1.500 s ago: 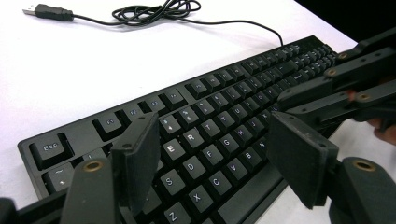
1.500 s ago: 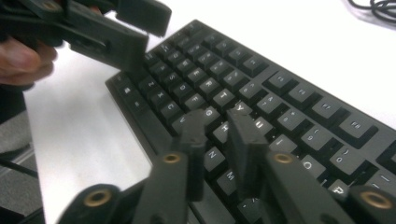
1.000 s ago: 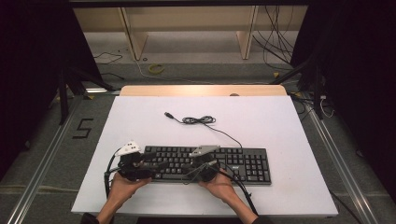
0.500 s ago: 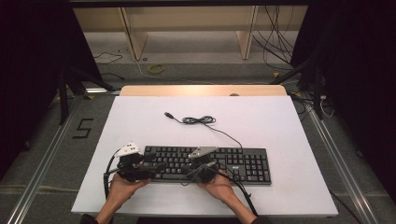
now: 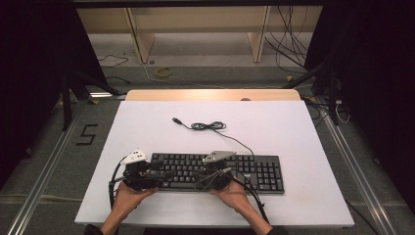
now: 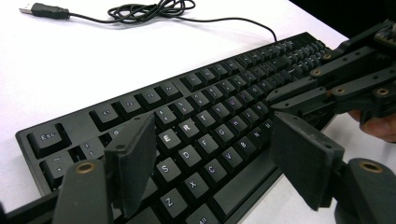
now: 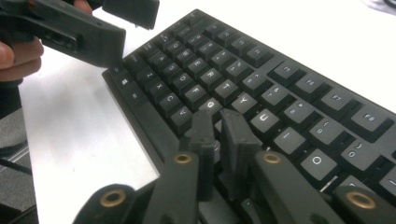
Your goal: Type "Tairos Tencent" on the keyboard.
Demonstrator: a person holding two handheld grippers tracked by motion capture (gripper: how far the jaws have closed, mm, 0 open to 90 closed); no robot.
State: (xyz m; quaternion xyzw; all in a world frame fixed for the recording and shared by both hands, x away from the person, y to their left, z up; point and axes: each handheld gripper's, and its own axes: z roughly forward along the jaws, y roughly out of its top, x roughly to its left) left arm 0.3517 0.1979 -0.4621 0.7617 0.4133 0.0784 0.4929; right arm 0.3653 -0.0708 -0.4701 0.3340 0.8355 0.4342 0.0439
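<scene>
White table [image 5: 293, 127] — grey floor [image 5: 205, 73] beyond.

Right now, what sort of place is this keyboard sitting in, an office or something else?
Probably a lab or recording workspace, not an office: the black keyboard lies on a bare white table, loose cables trail over the grey floor, and metal rails run alongside the table.

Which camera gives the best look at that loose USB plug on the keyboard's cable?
The left gripper view: the USB plug lies sharp and close on the white table, its metal tip visible. The high view shows it small, beyond the keyboard. The right gripper view looks across the keys instead.
</scene>
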